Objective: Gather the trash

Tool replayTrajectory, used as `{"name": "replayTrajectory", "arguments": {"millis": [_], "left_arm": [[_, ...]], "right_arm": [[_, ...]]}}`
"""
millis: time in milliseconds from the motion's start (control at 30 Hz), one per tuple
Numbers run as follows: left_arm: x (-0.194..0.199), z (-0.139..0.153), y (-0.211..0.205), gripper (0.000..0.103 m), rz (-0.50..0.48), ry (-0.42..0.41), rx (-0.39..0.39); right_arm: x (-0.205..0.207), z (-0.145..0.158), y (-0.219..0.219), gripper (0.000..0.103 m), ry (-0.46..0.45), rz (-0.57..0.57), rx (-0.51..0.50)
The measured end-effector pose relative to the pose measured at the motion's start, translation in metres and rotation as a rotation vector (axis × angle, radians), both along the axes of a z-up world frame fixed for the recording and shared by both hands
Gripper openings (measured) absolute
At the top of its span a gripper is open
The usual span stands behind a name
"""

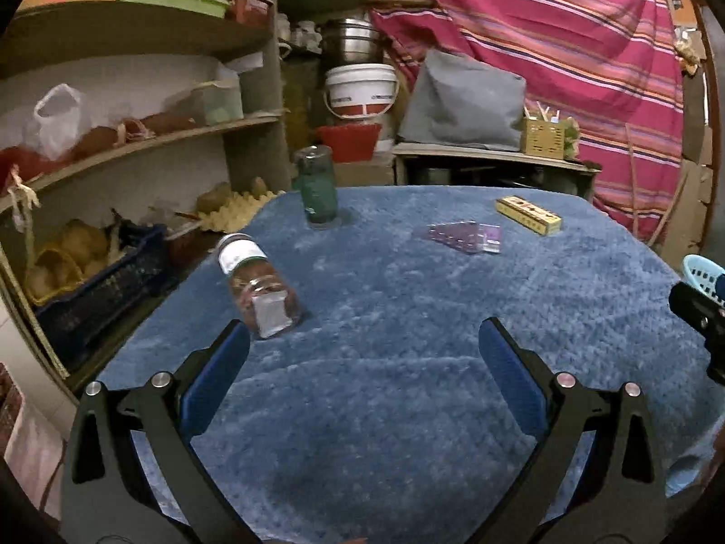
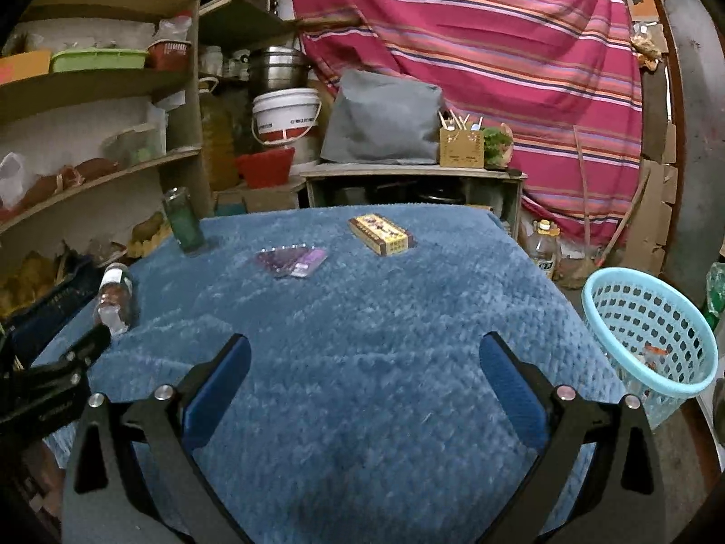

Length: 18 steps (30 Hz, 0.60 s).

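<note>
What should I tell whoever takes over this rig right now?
Left hand-held gripper: open, empty, nearest the lying bottle.
Right hand-held gripper: open, empty, over the blue cloth.
On the cloth: lying bottle, upright green jar, purple wrapper, yellow box.
Blue basket sits off the table's right side, something small inside.
Left: all four items.

Left gripper hovers low over the near part of the tabletop, jaws spread wide, nothing between the blue pads. Right gripper sits level beside it, also over the near edge, jaws just as wide and empty. Each one's black frame shows at the other's side view. Both point straight across toward the far edge.
</note>
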<state>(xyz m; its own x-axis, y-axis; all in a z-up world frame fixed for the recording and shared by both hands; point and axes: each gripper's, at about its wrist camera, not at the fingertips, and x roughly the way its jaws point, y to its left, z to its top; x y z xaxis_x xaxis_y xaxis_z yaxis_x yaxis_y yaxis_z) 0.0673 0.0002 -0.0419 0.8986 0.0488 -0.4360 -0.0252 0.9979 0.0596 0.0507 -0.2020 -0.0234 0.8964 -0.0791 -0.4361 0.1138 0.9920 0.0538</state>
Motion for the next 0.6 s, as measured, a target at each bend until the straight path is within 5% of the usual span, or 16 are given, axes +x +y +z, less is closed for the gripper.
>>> {"name": "replayTrajectory", "arguments": {"millis": [167, 600], "left_arm": [[-0.006, 0.002, 0.009, 0.098, -0.004, 0.0, -0.054], [-0.014, 0.007, 0.006, 0.098, -0.03, -0.037, -0.056]], "right_arm": [[-0.009, 0.004, 0.009, 0.098, -0.038, -0.023, -0.082], [-0.014, 0.004, 0.004, 0.098, -0.048, -0.021, -0.058]]}}
